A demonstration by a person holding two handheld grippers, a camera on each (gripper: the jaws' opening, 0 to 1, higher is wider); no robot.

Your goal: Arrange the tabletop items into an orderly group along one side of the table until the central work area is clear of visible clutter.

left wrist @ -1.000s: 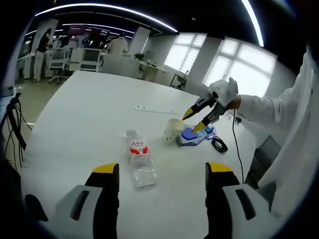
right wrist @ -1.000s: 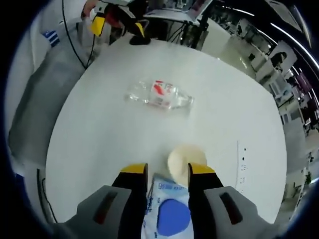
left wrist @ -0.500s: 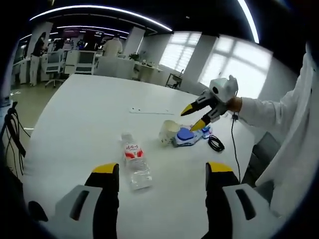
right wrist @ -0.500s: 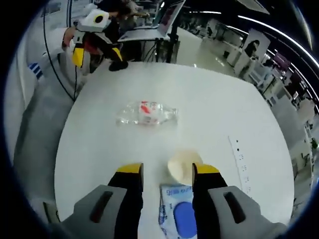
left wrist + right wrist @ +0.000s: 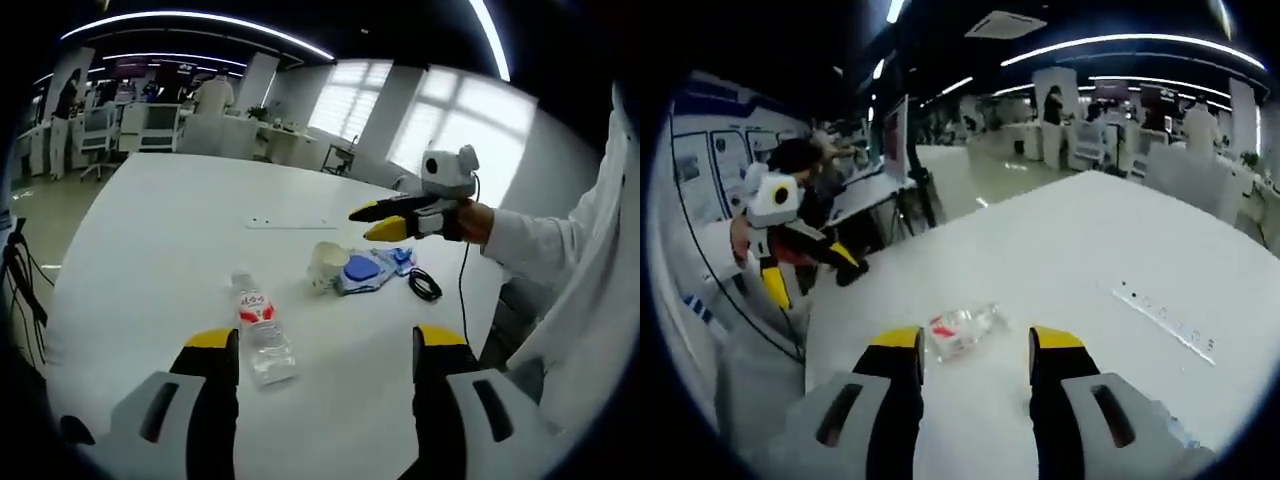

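The white bench (image 5: 150, 220) lies bare across the frame's left and top. Near the lower centre a water bottle (image 5: 255, 330) lies on its side; nudged, it could roll toward an edge. Right of centre cluster a cup (image 5: 325, 266), blue packet (image 5: 362, 272) and black cable (image 5: 425, 285). The left claw (image 5: 325, 345) and right claw (image 5: 973, 340) are both spread, holding nothing.

light: bright windows (image 5: 440, 125), ceiling strips (image 5: 1130, 45) | glare: white table (image 5: 170, 230) | edges: fisheye-bent, soft
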